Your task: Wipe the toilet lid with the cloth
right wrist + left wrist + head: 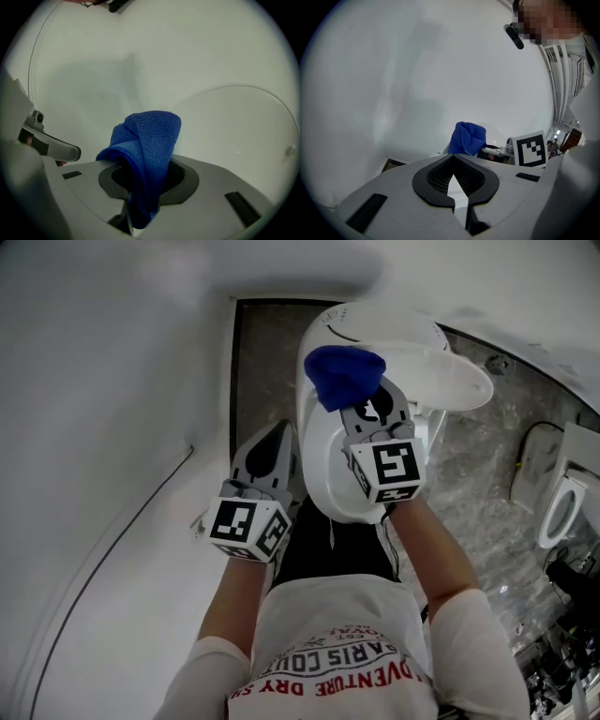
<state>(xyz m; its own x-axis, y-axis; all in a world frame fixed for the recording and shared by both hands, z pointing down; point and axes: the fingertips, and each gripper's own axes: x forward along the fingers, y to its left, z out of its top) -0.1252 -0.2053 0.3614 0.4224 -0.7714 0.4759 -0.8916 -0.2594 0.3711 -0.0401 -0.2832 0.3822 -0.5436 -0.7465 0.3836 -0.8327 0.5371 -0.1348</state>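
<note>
1. Sitting bunched in the R gripper (364, 411), clamped tight, the blue cloth (345, 374) is over the toilet lid (323, 465), toward its far end.
2. L gripper (277, 432): jaws together, nothing btwn them, by the lid's left edge.
3. White wall (94, 427) further left.

We are in a bathroom: a white toilet (323, 460) stands below us on a grey marbled floor (469, 465), plain white walls (103, 427) close around, another white fixture (560, 510) at right.
</note>
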